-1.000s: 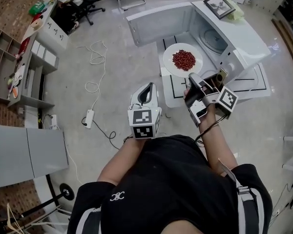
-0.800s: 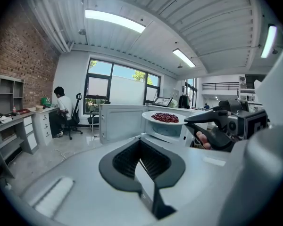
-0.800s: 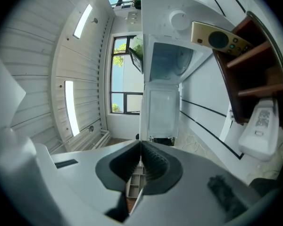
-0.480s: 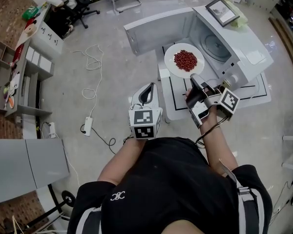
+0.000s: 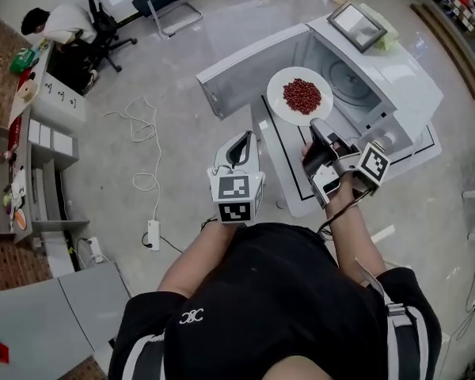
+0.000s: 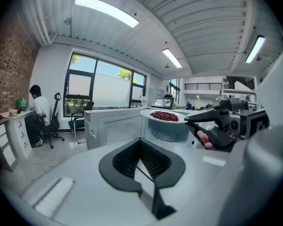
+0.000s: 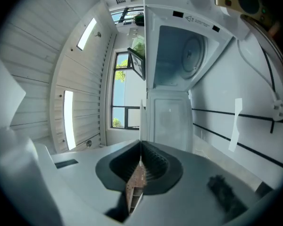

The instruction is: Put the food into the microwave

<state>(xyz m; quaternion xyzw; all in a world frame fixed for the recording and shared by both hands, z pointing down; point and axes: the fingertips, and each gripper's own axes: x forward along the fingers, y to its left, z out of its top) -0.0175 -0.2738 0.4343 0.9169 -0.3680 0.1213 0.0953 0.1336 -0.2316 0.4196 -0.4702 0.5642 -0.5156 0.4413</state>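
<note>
A white plate (image 5: 301, 96) of red food (image 5: 302, 95) hangs just in front of the open microwave (image 5: 396, 74). My right gripper (image 5: 317, 127) is shut on the plate's near rim. The microwave's door (image 5: 249, 62) swings out to the left and its cavity with the glass turntable (image 5: 347, 71) lies beyond the plate. In the right gripper view the plate rim (image 7: 140, 126) shows edge-on between the shut jaws, with the cavity (image 7: 179, 55) ahead. My left gripper (image 5: 241, 141) hangs left of the table, shut and holding nothing. In the left gripper view the plate (image 6: 164, 115) sits level beside the right gripper (image 6: 221, 126).
The microwave stands on a low white table (image 5: 289, 165) marked with black tape lines. A framed screen (image 5: 358, 24) lies on top of the microwave. A cable and power strip (image 5: 153, 232) trail on the floor at left. A person (image 5: 43, 26) sits at a desk far left.
The head view has shifted, so microwave and table sit lower and more to the right. The plate stays in my right gripper in front of the open cavity. The left gripper has hardly moved.
</note>
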